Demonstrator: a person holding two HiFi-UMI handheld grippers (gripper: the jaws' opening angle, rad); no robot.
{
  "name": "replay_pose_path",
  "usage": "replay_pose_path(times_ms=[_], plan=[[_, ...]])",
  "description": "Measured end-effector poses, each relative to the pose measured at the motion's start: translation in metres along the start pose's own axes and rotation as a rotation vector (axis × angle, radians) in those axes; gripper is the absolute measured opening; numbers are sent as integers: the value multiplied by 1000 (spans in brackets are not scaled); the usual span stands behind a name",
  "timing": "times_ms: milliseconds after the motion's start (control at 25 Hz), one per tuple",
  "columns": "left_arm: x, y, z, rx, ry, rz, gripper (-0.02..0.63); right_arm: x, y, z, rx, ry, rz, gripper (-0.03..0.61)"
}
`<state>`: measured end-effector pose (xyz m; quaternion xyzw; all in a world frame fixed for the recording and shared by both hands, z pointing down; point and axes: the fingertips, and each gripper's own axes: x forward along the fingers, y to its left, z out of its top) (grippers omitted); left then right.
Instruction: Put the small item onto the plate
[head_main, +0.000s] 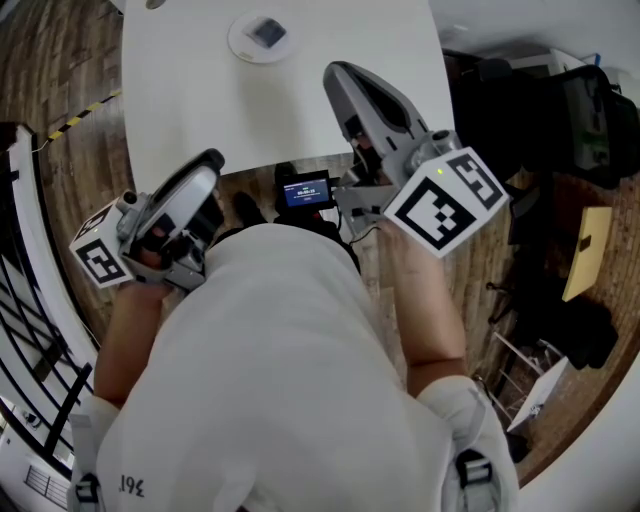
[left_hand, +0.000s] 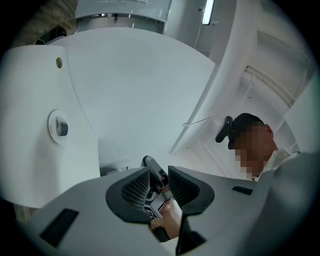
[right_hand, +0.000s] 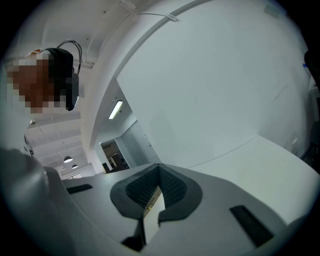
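Note:
On the white table (head_main: 350, 50), a white plate (head_main: 240, 45) lies at the far side with a small grey item (head_main: 268, 32) on it. The left gripper view shows the same plate (left_hand: 52, 134) and item (left_hand: 62, 128) at the left. My left gripper (head_main: 205, 165) is held low at the table's near edge, close to my body. Its jaws (left_hand: 157, 172) stand a little apart with nothing between them. My right gripper (head_main: 335, 72) is raised over the table's near right part, well short of the plate. Its pads (right_hand: 159, 172) meet, empty.
A small device with a lit blue screen (head_main: 306, 190) sits just below the table's near edge. A small round mark (left_hand: 59, 62) is on the table's far left. Black bags (head_main: 560, 110) and a yellow board (head_main: 585, 250) lie on the wooden floor to the right.

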<state>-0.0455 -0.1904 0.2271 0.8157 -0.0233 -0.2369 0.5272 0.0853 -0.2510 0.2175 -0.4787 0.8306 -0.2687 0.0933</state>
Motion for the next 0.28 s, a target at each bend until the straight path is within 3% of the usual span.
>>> replay_pose_path(times_ms=[280], plan=[[4,5,-2,-8,23,-2,115,3,-10,-2,-6,9,-26,0]])
